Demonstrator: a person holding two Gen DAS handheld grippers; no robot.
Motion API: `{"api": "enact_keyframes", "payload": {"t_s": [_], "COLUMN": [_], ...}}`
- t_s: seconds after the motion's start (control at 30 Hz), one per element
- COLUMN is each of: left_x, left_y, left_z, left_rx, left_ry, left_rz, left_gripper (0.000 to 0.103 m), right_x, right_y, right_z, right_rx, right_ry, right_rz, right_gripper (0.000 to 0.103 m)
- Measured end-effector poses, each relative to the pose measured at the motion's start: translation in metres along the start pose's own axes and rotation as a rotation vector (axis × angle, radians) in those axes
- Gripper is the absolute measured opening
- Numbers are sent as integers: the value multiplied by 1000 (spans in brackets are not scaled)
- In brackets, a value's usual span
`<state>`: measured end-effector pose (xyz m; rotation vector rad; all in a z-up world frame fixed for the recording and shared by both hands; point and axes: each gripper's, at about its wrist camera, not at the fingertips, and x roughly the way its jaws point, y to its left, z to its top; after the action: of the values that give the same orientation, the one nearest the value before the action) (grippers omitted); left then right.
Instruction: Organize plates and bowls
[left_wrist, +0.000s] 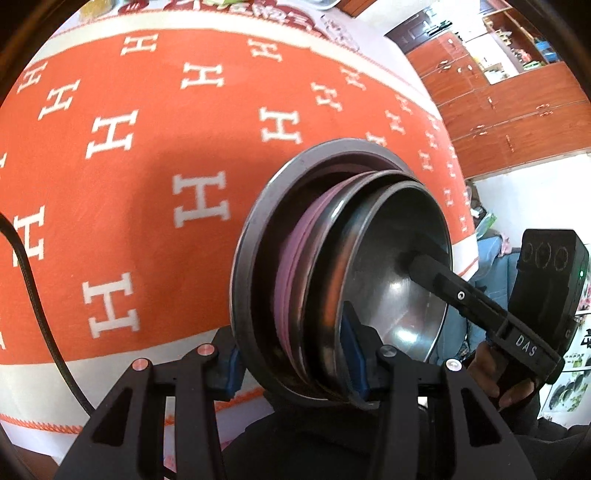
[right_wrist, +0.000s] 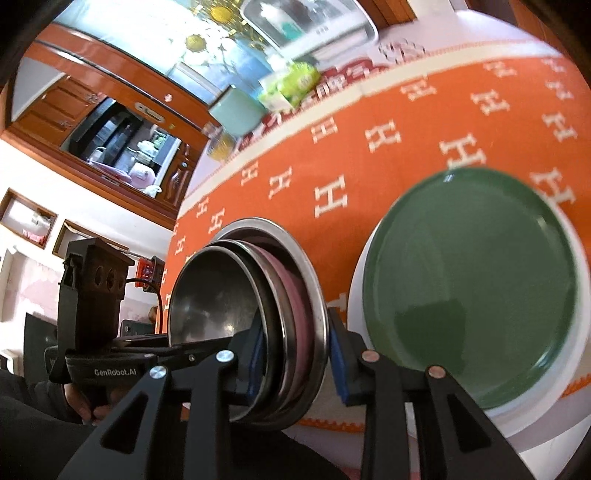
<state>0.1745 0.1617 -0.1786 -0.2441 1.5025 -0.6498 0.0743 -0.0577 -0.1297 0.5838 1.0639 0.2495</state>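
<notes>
Several steel bowls (left_wrist: 369, 266), with a pink dish (left_wrist: 295, 258) among them, are already nested into one stack, held on edge above the near edge of the orange tablecloth (left_wrist: 129, 147). Both the left gripper (left_wrist: 295, 373) and the right gripper (right_wrist: 295, 363) have their jaws closed part-way across the stack's rims, clamping it. Just beside it, a green plate (right_wrist: 472, 280) rests on a white plate (right_wrist: 576, 391). Gathering looks largely done; setting the stack down seems to remain.
</notes>
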Motion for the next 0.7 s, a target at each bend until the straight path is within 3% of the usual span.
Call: {"api": "enact_keyframes", "payload": {"t_s": [0.2,0.7], "left_x": [-4,28], "left_y": [-28,-93], "left_z": [1,8], "left_rx": [4,-64], "left_ry": [-42,-55], "left_rz": [-5,-5], "left_gripper": [41,41], "right_x": [-25,-64], "right_y": [-10,-60], "right_z": [7,32], "right_rx": [-35,-105], "right_ry": [-28,47], "right_rz": [3,-35], "right_gripper": [30,30]}}
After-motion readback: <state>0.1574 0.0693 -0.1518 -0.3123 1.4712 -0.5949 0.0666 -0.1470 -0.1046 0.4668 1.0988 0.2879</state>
